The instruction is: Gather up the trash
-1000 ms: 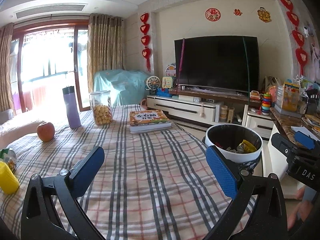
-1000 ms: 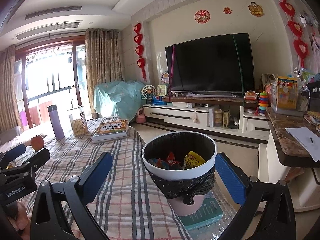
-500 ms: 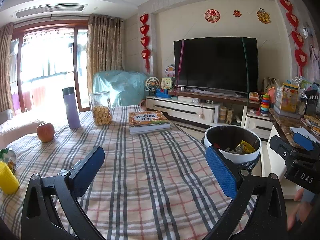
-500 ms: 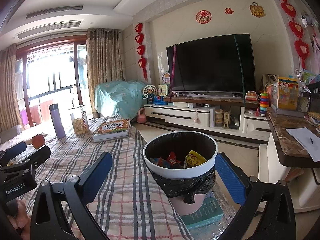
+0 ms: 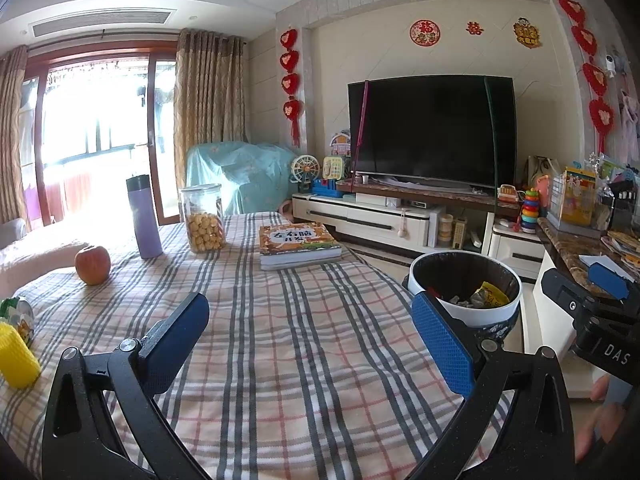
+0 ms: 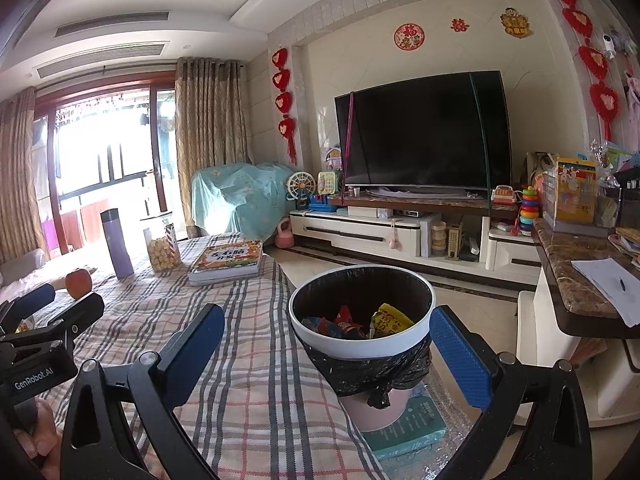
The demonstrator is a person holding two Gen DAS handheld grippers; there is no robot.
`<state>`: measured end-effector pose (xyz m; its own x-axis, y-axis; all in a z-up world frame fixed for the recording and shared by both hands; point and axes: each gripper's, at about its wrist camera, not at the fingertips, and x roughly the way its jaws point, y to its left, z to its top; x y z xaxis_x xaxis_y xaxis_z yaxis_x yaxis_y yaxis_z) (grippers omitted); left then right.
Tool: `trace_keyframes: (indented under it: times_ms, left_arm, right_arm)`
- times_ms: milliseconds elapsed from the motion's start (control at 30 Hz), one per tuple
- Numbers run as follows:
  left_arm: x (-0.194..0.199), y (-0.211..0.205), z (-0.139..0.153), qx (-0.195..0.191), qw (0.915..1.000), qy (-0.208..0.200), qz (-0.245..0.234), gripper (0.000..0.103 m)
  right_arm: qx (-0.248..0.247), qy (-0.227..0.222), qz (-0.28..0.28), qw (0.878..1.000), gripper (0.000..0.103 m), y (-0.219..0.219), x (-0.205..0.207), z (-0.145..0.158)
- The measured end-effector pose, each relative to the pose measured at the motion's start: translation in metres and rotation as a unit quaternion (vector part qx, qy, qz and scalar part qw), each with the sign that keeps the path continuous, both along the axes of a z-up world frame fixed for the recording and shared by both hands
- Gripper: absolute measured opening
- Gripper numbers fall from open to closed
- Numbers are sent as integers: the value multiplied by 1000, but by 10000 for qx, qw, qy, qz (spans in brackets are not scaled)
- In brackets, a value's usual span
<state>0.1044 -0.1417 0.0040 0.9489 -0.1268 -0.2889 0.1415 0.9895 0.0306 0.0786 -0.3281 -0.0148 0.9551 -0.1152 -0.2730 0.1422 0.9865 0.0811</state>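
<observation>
Plaid tablecloth (image 5: 304, 360) covers the table. Trash bin (image 6: 362, 344), black liner, stands just off the table's right edge, wrappers (image 6: 388, 318) inside. Book (image 5: 298, 244), cookie jar (image 5: 202, 220), purple bottle (image 5: 143, 218), apple (image 5: 93, 265) along the far side. Left gripper (image 5: 310, 328) and right gripper (image 6: 326, 340): fingers spread wide, nothing held.

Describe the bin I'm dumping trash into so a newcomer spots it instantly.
Start at the plaid-cloth table facing the big black television. Just off the table's right edge stands a round white-rimmed bin with a black bag liner. Nothing else nearby is an open container, and colourful wrappers lie inside it.
</observation>
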Motion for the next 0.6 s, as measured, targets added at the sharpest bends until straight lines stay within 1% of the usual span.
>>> trace_keyframes:
  times_ms: [600]
  left_arm:
    - [-6,0,4,13,10000,-48,-18,103]
  right_arm:
    - [10,-45,23,10000,103,0,-4,5]
